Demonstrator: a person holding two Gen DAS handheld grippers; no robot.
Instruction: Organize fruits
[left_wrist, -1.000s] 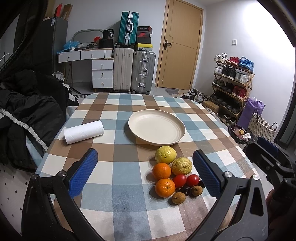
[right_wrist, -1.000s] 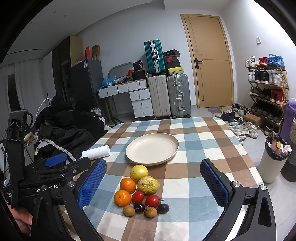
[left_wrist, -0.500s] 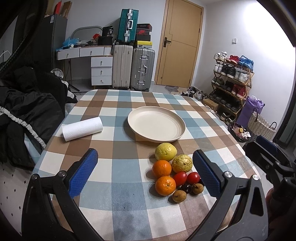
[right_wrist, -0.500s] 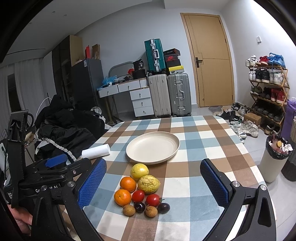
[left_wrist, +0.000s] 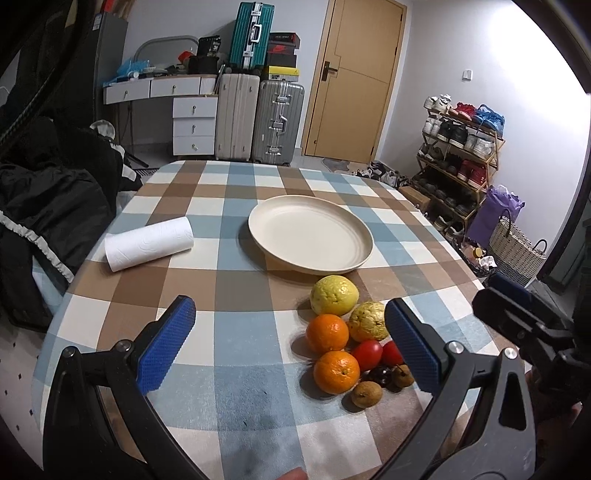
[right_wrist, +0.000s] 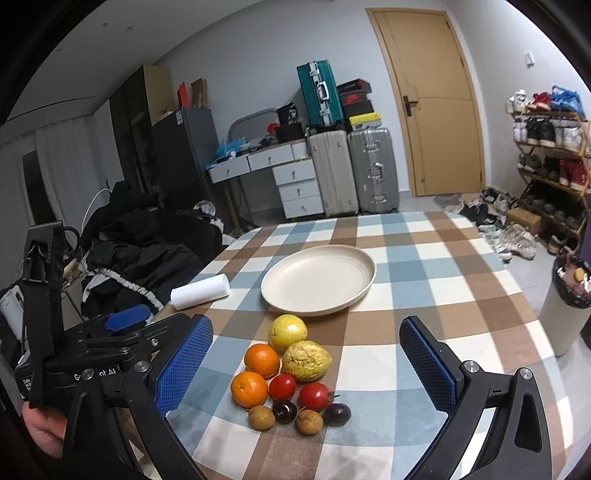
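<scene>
Checkered table (right_wrist: 424, 288) lies bare right of fruit cluster (right_wrist: 291, 376); plate (right_wrist: 317, 280) beyond.

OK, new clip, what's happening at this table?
A person holds a gripper in each hand above a checked table. The left gripper and right gripper are both open and hold nothing. A cluster of fruit (two oranges, two yellow fruits, two tomatoes and some small brown and dark ones) sits on the cloth just in front of an empty cream plate. A paper towel roll lies to the left. No fruit is on the plate yet.
</scene>
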